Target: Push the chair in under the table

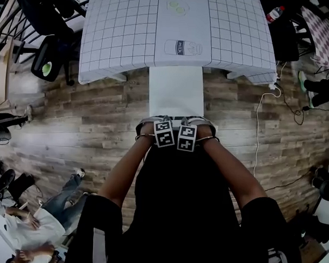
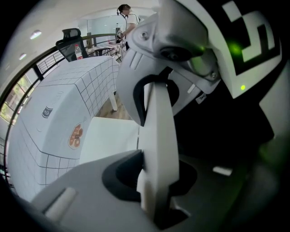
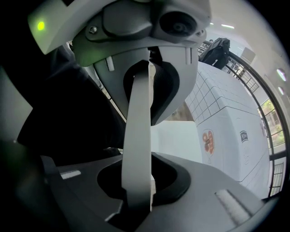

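At chair back (image 3: pixel 217 181), left claw (image 2: pixel 154 199), right claw (image 3: pixel 138 190) downturned.

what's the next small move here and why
Likely push the chair backrest straight toward the table: much of the white seat lies outside the tablecloth edge, and the left gripper and right gripper both have their jaws set in the backrest top, side by side.

You are looking at one legible word: "milk", standing on the carton (image 1: pixel 183 47) printed on the tabletop cloth (image 1: pixel 119 39). That carton print is also showing in the left gripper view (image 2: pixel 47 111) and the right gripper view (image 3: pixel 244 135), but its lettering is too small to read there. The left cube (image 1: pixel 164 132) and right cube (image 1: pixel 186 138) are showing black-and-white square markers, without letters or numbers.
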### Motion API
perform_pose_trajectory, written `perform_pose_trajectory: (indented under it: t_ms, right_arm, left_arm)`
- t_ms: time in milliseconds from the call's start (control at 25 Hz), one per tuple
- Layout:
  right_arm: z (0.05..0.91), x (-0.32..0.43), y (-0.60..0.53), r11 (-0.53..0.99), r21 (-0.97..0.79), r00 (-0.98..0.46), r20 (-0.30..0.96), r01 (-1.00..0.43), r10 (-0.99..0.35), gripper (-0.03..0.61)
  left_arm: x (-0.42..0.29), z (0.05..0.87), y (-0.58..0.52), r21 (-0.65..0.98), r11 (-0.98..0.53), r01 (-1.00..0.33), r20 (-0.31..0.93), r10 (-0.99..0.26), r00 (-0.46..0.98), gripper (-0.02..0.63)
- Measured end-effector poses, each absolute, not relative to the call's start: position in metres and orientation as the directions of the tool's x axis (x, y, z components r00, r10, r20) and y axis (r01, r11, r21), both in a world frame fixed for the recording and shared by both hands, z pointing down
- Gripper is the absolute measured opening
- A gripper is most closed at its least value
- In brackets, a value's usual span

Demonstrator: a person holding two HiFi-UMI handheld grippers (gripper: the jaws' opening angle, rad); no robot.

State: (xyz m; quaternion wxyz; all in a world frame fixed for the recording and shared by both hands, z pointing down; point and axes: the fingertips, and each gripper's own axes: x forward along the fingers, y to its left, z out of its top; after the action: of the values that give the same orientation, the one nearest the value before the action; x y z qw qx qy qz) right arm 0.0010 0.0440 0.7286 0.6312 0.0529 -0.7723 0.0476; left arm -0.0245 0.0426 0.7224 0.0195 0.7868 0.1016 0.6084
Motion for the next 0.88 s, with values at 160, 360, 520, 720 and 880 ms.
perform_pose_trajectory:
  t_ms: [160, 360, 520, 720, 880]
  right_arm:
    - [0.730, 0.001, 0.024, 0.989, -0.003, -0.201, 0.979, -0.148, -0.027, 0.074]
    - [0.729, 0.005, -0.005, 0.988, -0.003, -0.194, 0.981, -0.154, -0.027, 0.074]
    - [0.728, 0.006, -0.029, 0.988, -0.003, -0.200, 0.979, -0.152, -0.028, 0.074]
    - [0.728, 0.006, -0.055, 0.984, -0.014, -0.203, 0.979, -0.177, -0.022, 0.075]
    - [0.729, 0.007, -0.072, 0.983, -0.014, -0.201, 0.979, -0.185, -0.024, 0.074]
  left_arm:
    - [-0.024, 0.724, 0.023, 0.156, -0.975, 0.156, 0.955, 0.189, 0.228, 0.092]
    - [-0.021, 0.724, -0.006, 0.144, -0.972, 0.187, 0.959, 0.184, 0.216, 0.089]
    - [-0.019, 0.722, -0.030, 0.147, -0.974, 0.175, 0.957, 0.185, 0.225, 0.087]
    - [-0.020, 0.723, -0.057, 0.152, -0.972, 0.178, 0.955, 0.191, 0.228, 0.091]
    - [-0.018, 0.724, -0.075, 0.146, -0.972, 0.186, 0.955, 0.188, 0.230, 0.091]
